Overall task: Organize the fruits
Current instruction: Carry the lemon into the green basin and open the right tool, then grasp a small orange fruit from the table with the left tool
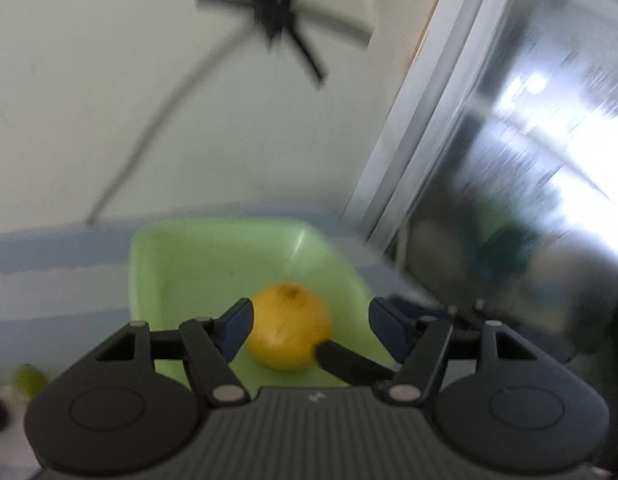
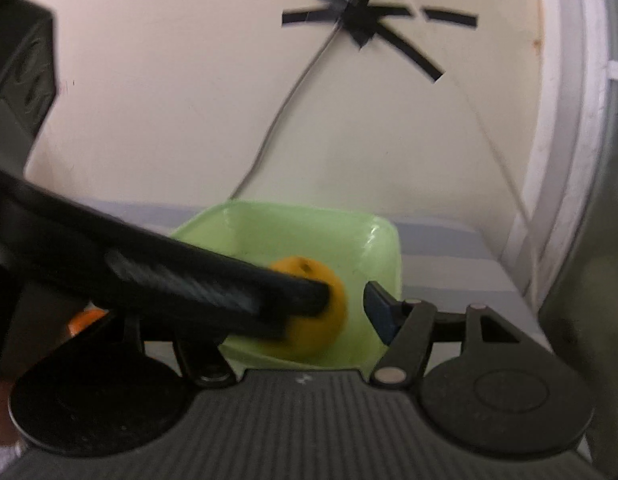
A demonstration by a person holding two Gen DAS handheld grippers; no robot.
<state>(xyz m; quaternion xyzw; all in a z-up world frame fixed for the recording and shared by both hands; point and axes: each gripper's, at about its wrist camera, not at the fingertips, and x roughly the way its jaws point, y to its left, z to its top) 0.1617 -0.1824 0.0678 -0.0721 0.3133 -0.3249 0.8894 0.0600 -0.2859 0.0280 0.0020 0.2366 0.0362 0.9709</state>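
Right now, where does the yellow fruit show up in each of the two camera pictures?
Left wrist view: the yellow fruit sits low and central, inside the green bowl.
Right wrist view: the fruit sits low and central, partly behind a black finger.
Shared landmark: the black tape cross on the wall.

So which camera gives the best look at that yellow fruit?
The left wrist view: the yellow fruit sits nearly unobstructed in the green tray. In the right wrist view a black gripper finger covers its left side.

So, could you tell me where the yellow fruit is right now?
The yellow fruit sits inside the green bowl, low in the centre of both wrist views, between the open fingers of the left gripper.
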